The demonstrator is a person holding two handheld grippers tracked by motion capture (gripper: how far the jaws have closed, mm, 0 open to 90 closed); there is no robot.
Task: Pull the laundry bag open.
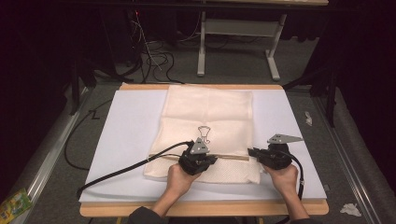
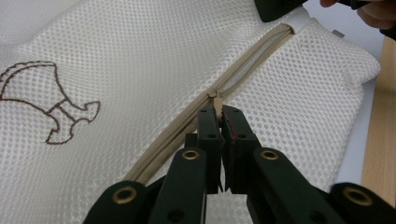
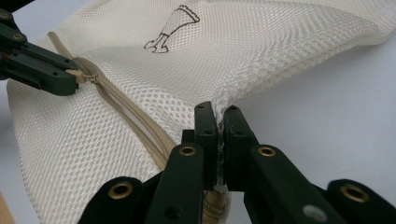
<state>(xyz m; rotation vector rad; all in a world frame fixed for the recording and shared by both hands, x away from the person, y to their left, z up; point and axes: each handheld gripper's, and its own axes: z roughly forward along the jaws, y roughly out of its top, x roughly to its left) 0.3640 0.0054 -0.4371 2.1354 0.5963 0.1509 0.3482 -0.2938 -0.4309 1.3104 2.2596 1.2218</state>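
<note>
A flat white rectangular work mat (image 1: 126,140) covers a light wooden table top (image 1: 201,208), whose edge shows along the near and far sides. Grey carpet flooring (image 1: 243,56) surrounds the table. A white metal table frame (image 1: 201,46) stands beyond it. Loose black and white floor cables (image 1: 156,58) lie nearby (tangled). Crumpled white paper scraps (image 1: 350,209) lie at the right, and a green-yellow printed packet (image 1: 15,204) at the lower left.

Cream mesh bag (image 1: 208,116), beige zipper (image 2: 187,123), brown emblem (image 2: 49,105)
</note>
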